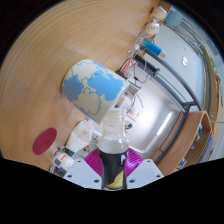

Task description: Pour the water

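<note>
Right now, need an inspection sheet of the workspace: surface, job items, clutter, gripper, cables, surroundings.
Surface: wooden table, tilted in the gripper view.
Job's things: clear bottle with dark liquid, between the fingers; blue-and-white mug beyond it, lying sideways in this view.
Clutter: dark red round object on the table; small items near the far edge, too small to tell.
Gripper: gripper shut on the bottle, pink pads at both sides.
Cables: nothing seen.
Surroundings: pale floor, metal frame beyond the table.

Red disc (43, 142) on wooden table (45, 50)
</note>
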### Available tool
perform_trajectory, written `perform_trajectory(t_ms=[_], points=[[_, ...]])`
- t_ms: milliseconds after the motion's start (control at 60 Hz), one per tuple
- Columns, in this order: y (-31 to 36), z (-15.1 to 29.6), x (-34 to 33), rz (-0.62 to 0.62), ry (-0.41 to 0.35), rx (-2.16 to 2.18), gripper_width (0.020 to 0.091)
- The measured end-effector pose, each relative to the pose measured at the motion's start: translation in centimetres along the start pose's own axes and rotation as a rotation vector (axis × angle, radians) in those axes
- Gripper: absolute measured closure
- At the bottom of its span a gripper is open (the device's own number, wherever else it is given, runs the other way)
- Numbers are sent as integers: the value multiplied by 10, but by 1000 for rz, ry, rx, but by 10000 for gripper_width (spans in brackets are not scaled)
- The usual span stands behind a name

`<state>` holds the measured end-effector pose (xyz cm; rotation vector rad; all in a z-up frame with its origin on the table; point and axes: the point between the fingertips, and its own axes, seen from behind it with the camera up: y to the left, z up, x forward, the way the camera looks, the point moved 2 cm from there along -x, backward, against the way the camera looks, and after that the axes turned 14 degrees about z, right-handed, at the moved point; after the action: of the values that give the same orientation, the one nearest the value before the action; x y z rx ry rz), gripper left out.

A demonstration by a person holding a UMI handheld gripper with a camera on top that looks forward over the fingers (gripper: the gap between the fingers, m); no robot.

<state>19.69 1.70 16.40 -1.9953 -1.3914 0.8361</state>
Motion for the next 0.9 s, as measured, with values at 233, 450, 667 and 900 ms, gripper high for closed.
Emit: perform_trajectory(t_ms=[233, 450, 667, 900], points=[[5, -7, -3, 17, -74, 261, 863], [25, -34, -8, 116, -271, 1137, 863], [37, -34, -4, 249, -626, 1881, 848], [61, -23, 17, 282, -688, 2074, 849]])
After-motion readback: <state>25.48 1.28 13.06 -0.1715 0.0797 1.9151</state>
